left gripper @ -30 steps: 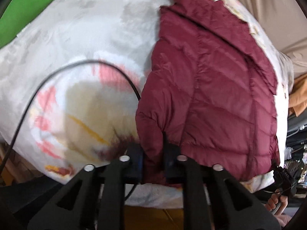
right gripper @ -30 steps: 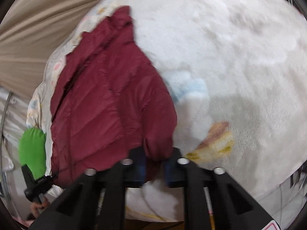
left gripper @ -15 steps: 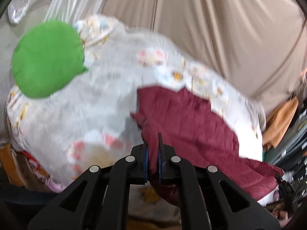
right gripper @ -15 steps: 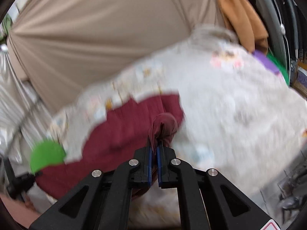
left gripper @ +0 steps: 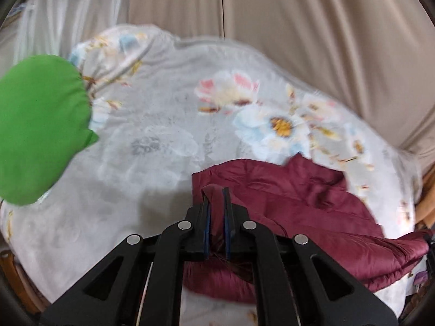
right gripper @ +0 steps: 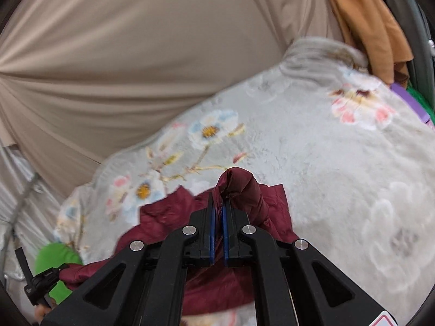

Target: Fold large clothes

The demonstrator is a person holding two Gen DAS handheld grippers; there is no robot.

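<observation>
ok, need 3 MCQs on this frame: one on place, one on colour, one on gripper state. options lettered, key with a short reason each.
1. Where does the green cushion lie relative to the jacket in the left wrist view?
A. To its left, on the blanket
B. On top of it
C. Under it

2. What colour is the jacket?
A. Navy
B. Maroon
C. Beige

3. What state is the left gripper in?
A. Wide open, above the blanket
B. Shut on nothing
C. Shut on jacket fabric

Key:
1 A: the cushion sits at the far left of the floral blanket, apart from the jacket.
2 B: its quilted fabric is dark red in both views.
3 C: maroon fabric is pinched between the near-closed jaws; the right gripper grips a jacket fold likewise.
</observation>
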